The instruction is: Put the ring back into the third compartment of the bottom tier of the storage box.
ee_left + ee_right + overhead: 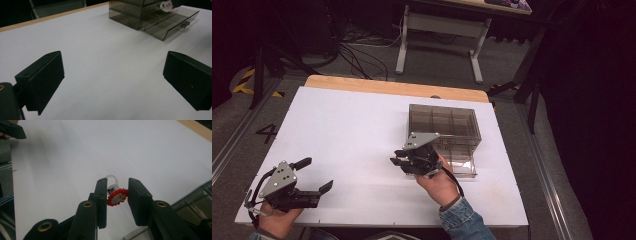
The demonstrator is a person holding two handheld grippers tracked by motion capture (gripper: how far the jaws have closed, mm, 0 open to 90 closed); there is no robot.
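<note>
In the right gripper view, the right hand-held gripper is rising from the bottom centre of the frame, its jaws clamping a small red-rimmed round piece between their tips. A clear loop is sticking up from that piece, above the white counter. In the high view, this hand-held gripper is sitting at centre frame, just left of the smoky clear drawer box, whose bottom drawer is standing pulled open toward the lower edge. The left hand-held gripper is hovering at lower left, well apart from the box, jaws spread wide and holding nothing.
</note>
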